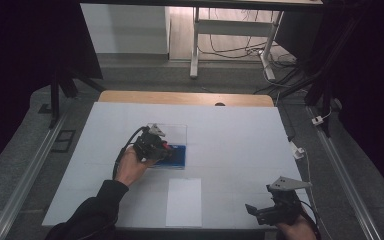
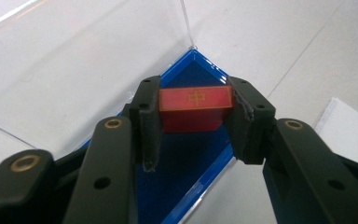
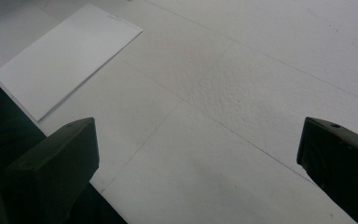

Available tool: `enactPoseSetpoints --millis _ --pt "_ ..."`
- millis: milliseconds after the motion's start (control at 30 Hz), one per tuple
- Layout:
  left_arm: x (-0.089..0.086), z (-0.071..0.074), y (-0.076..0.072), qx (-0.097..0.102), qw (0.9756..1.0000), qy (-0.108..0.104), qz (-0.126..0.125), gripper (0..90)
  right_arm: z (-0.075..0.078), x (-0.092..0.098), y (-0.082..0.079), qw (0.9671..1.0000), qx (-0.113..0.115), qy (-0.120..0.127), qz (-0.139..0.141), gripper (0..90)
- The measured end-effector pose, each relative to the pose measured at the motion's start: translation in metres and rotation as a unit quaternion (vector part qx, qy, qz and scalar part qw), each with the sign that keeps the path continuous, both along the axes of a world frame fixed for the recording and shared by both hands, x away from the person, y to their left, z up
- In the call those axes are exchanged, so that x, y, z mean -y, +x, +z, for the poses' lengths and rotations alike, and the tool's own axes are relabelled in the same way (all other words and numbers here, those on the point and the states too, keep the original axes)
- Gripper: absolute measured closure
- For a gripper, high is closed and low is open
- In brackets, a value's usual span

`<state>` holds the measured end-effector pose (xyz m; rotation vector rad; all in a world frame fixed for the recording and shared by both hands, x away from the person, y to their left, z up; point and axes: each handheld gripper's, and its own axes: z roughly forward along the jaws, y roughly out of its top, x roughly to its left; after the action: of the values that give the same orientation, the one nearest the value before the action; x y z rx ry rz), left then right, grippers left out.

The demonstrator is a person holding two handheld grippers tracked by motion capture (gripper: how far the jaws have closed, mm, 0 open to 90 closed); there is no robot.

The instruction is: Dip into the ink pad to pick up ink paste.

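**Red block gripped over the blue tray**

With my left gripper (image 2: 193,121) clamped on the red block (image 2: 195,106), I judge this the pick or place step at the blue tray (image 2: 193,186); the block sits between my jaws just above the tray's floor, near its far corner. Next I need a straight, steady move that keeps clear of the clear plastic lid (image 2: 74,70) standing behind.

The left gripper view shows a gold mark on the block's top; the high view instead places the tray mid-table (image 1: 240,130). My right gripper (image 1: 260,210) waits wide apart and empty near the front edge, beside a white sheet of paper (image 3: 65,56).
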<state>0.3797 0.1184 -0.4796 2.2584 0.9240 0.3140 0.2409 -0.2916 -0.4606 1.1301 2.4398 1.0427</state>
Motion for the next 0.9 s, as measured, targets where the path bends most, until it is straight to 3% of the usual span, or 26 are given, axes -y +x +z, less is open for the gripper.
enactPoseSetpoints --millis 400,500,900 --pt "-0.005 -0.019 0.005 -0.011 0.9997 0.017 0.014 57.9 0.0 0.0 0.0 1.0 0.001 0.0 0.002 0.0" --pt "-0.006 -0.02 0.005 -0.013 0.9997 0.011 0.017 58.0 0.0 0.0 0.0 1.0 0.001 0.0 0.002 0.0" --pt "0.005 -0.022 -0.003 0.01 0.9985 0.04 0.036 58.6 0.0 -0.001 0.0 1.0 -0.002 -0.005 0.003 0.0"
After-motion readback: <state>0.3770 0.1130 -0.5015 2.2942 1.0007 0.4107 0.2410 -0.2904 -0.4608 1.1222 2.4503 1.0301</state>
